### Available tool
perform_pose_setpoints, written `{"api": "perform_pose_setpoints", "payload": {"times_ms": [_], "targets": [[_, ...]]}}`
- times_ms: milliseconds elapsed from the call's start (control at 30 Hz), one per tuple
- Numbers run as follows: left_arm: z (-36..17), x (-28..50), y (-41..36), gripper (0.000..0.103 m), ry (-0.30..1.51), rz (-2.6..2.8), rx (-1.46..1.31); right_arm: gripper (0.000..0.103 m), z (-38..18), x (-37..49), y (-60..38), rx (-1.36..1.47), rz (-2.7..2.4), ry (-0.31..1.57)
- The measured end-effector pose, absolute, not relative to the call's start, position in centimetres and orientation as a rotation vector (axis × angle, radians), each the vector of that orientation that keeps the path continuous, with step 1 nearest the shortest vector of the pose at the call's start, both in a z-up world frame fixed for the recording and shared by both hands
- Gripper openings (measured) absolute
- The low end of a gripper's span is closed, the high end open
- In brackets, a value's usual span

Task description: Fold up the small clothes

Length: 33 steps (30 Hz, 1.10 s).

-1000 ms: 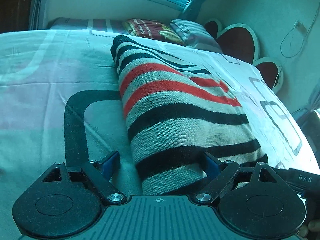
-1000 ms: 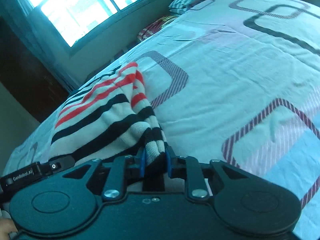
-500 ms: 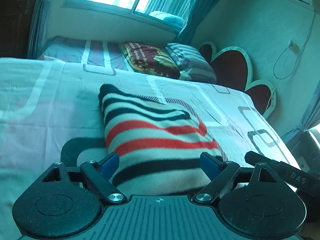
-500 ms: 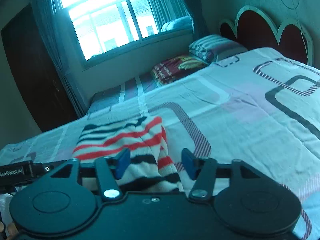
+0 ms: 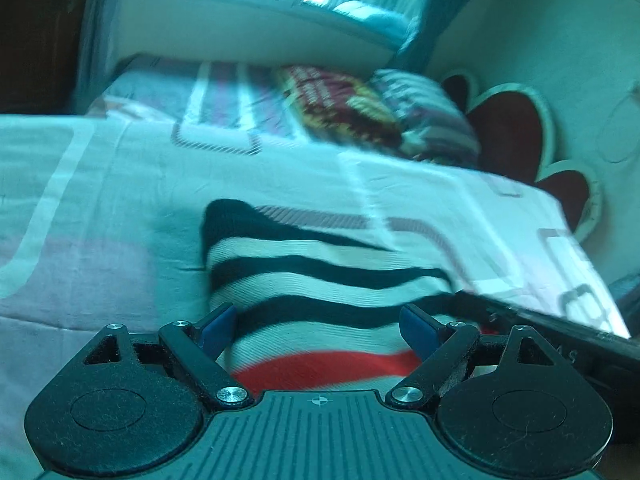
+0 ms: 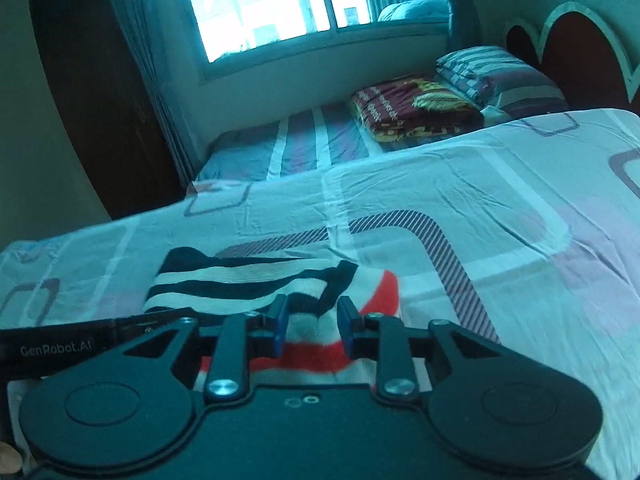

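Note:
A knitted garment with black, cream and red stripes lies folded on the bed sheet. It also shows in the right wrist view. My left gripper is open, its blue pads wide apart above the garment's near part. My right gripper is open with its pads a narrower gap apart, over the garment's right near edge with cloth showing between them. Whether the cloth touches the pads I cannot tell. The right gripper's body shows at the right of the left wrist view.
A patterned white sheet covers the bed. A dark red folded blanket and a striped pillow lie at the far end by the window. A scalloped headboard stands on the right. A dark wardrobe stands on the left.
The right gripper let go of the garment and opened, then narrowed somewhat. Both grippers rose and pulled back, so the garment sits lower and flatter in view. The left view is motion-blurred.

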State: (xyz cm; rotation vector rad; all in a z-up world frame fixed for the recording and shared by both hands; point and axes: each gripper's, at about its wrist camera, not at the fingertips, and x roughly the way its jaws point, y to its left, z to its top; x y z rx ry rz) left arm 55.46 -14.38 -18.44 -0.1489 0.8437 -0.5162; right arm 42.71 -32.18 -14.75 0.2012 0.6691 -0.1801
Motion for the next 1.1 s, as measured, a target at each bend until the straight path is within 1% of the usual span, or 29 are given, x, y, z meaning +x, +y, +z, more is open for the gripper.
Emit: {"api": "perform_pose_setpoints", "payload": {"times_ms": [100, 167, 233, 367, 500, 600, 700, 767, 800, 833, 900, 1000, 1100], "targets": [[-21.6, 57.0, -13.3, 0.087, 0.919, -0.451, -0.187, 0.028, -17.0, 44.1, -32.6, 0.144, -0.181, 0.709], [-22.0, 56.4, -13.3, 0.087, 0.872, -0.448, -0.174, 0.03, -17.7, 44.2, -32.7, 0.156, -0.17, 0.692], [-22.0, 56.5, -14.0, 0.087, 0.871, -0.441, -0.145, 0.03, -17.8, 44.4, -32.3, 0.133, -0.17, 0.694], [-21.3, 56.5, -13.5, 0.087, 0.88, -0.414, -0.181, 0.031, -17.3, 44.4, -33.0, 0.18, -0.162, 0.71], [-19.2, 54.0, -12.2, 0.087, 0.836, -0.46, -0.186, 0.032, -15.5, 42.1, -32.1, 0.168, -0.142, 0.663], [-18.5, 51.9, -11.8, 0.087, 0.826, -0.508, -0.187, 0.032, -14.7, 39.4, -31.3, 0.159, -0.122, 0.636], [-19.5, 50.8, -11.9, 0.087, 0.864, -0.517, -0.183, 0.031, -14.9, 37.5, -30.7, 0.163, -0.121, 0.634], [-21.0, 50.7, -11.5, 0.087, 0.902, -0.493, -0.214, 0.028, -15.9, 37.1, -30.7, 0.133, -0.131, 0.661], [-21.7, 50.8, -11.2, 0.088, 0.91, -0.494, -0.243, 0.028, -16.8, 37.2, -30.9, 0.111, -0.14, 0.673], [-22.0, 50.7, -11.2, 0.092, 0.895, -0.497, -0.238, 0.028, -17.4, 37.1, -31.1, 0.086, -0.137, 0.656], [-22.0, 50.5, -11.7, 0.093, 0.882, -0.494, -0.194, 0.028, -17.6, 37.2, -31.1, 0.079, -0.14, 0.648], [-21.4, 50.7, -11.4, 0.093, 0.912, -0.472, -0.208, 0.028, -16.7, 37.3, -31.1, 0.104, -0.146, 0.674], [-20.2, 48.8, -10.8, 0.093, 0.867, -0.477, -0.183, 0.029, -15.1, 35.5, -31.1, 0.151, -0.141, 0.637]]}}
